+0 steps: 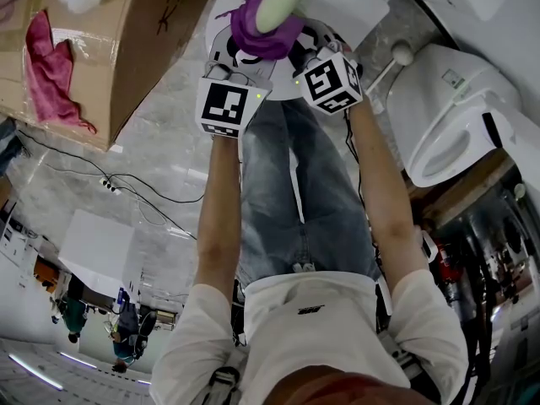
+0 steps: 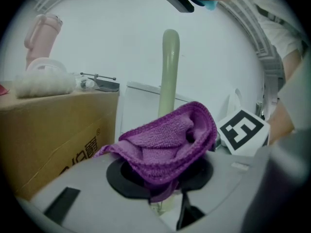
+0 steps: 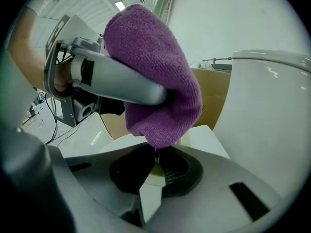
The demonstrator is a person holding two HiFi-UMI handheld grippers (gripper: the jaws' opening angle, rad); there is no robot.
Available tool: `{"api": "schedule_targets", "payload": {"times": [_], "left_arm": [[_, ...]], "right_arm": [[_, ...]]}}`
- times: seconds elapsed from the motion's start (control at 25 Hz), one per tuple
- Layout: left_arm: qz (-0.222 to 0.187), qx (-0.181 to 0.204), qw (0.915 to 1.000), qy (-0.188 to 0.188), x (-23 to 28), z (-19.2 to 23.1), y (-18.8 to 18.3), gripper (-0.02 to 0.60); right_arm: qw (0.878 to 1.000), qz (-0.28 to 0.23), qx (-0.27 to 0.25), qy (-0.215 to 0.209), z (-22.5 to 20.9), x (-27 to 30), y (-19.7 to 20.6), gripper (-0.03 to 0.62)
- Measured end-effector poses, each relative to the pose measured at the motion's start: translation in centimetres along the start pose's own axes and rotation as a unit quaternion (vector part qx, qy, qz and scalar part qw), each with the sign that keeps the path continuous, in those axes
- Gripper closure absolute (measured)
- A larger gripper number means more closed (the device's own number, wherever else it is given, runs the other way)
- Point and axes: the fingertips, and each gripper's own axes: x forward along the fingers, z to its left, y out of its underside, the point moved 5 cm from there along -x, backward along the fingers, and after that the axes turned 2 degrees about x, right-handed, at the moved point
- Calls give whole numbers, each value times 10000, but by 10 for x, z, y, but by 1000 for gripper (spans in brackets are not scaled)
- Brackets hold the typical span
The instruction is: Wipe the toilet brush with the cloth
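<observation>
Pinching the cloth (image 2: 167,140) round the brush (image 2: 170,67), left tongs (image 2: 163,181) are squeezing; right tongs (image 3: 155,171) are gripping it below, so slide slowly, pressure even.

On the side of the brown cardboard box (image 2: 53,130) I see dark printed Chinese characters ending in a small circled R mark; I cannot read them surely. The white T-shirt (image 1: 310,298) carries a chest logo too small to read.

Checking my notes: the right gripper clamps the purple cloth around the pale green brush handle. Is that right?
No: the left gripper clamps the purple cloth around the pale green brush handle, as the left gripper view shows. The right gripper grips the handle itself.
</observation>
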Motion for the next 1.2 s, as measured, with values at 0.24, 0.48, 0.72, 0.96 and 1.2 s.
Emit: {"api": "schedule_targets", "payload": {"times": [0.24,0.48,0.72,0.96,1.2], "left_arm": [[-208,125,9996,119,-11,-1,-27,446],[-464,-6,9987,213,-14,-1,-51,443],[-616,43,9975,335,-22,-2,-77,439],[-715,125,9965,417,-29,-4,-109,418],[-861,182,9946,545,-37,-7,-144,394]], "right_arm": [[10000,73,4,16,1,1,-2,569],[9999,150,12,59,-1,6,3,569],[9997,226,-12,41,1,9,5,569],[9996,295,-41,22,0,9,4,569],[9995,316,-55,23,-1,5,1,569]]}}
